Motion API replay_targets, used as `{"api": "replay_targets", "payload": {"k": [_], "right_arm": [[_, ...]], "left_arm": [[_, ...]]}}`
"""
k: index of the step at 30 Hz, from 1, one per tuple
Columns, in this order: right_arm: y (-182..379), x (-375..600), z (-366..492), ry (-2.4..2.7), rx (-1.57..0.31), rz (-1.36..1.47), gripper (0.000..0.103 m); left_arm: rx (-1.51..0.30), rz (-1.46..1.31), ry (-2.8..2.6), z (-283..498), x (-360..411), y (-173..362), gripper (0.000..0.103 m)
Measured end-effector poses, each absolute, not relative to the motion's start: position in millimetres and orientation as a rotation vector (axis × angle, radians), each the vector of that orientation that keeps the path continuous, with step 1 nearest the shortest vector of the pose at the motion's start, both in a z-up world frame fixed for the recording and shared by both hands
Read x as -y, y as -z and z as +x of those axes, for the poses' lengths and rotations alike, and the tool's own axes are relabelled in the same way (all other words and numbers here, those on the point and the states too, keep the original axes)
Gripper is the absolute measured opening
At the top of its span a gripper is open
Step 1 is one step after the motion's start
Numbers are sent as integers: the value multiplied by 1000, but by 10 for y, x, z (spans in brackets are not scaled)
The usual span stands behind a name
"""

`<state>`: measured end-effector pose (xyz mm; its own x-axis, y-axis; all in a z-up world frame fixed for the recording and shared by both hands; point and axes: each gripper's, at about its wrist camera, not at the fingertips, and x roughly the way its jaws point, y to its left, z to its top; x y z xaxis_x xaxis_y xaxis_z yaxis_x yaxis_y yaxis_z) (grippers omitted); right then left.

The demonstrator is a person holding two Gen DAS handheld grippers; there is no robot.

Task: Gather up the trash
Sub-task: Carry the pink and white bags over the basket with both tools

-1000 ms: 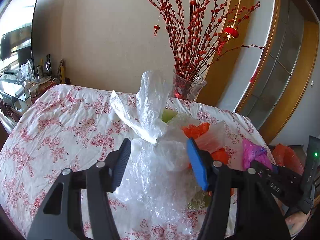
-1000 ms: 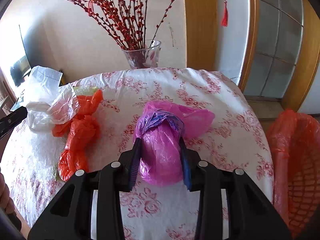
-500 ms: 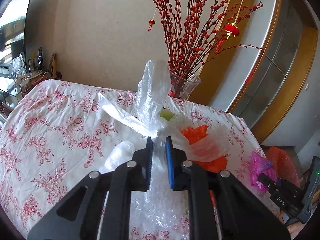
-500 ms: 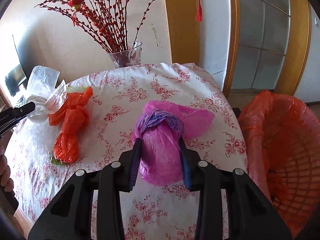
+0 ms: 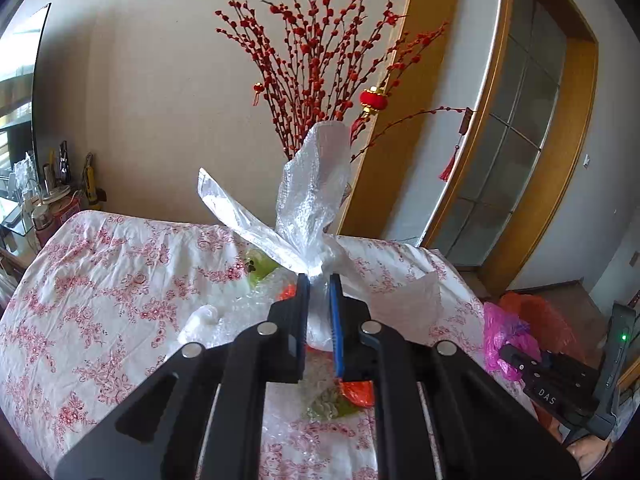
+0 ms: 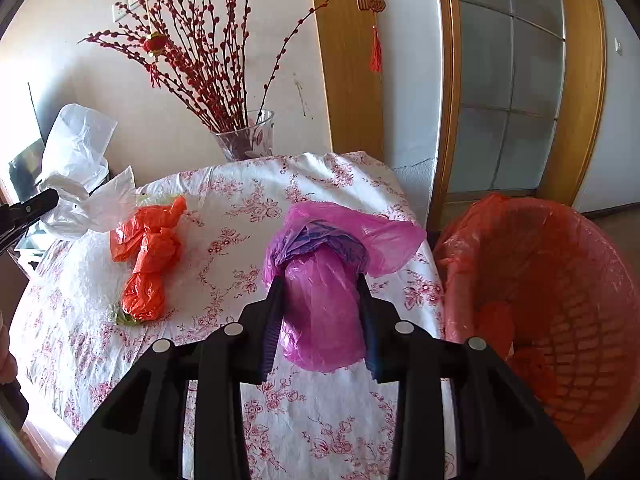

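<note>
My left gripper (image 5: 319, 280) is shut on the knotted neck of a clear bubble-wrap bag (image 5: 312, 204) and holds it above the table; the bag also shows at the left of the right wrist view (image 6: 76, 184). My right gripper (image 6: 320, 280) is shut on a pink plastic bag (image 6: 320, 300), lifted over the table's right edge beside the bin. The pink bag also shows in the left wrist view (image 5: 504, 340). An orange bag (image 6: 148, 256) lies on the table, left of the pink one.
An orange-lined mesh bin (image 6: 552, 300) stands right of the floral-cloth table (image 6: 240, 208). A glass vase (image 6: 246, 140) with red berry branches stands at the table's back edge. A cluttered shelf (image 5: 44, 200) is at far left. A green scrap (image 5: 258, 268) lies on the table.
My left gripper closed on the clear bag's neck and lifted it. My right gripper carried the pink bag right and up, toward the orange bin.
</note>
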<state>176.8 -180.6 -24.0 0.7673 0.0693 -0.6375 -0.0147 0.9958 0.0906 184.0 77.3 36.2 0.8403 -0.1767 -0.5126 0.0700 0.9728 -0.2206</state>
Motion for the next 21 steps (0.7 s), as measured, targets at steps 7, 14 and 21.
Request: {"api": "replay_targets", "payload": {"k": [7, 14, 21], "right_arm": [[-47, 2093, 1485, -3, -622, 100, 35], [-259, 2400, 1237, 47, -564, 126, 35], [-360, 2655, 1042, 97, -530, 146, 35]], "left_arm": [[-557, -181, 212, 1764, -368, -437, 12], [-576, -160, 291, 1738, 89, -415, 12], [-597, -141, 356, 1706, 498, -363, 12]]}}
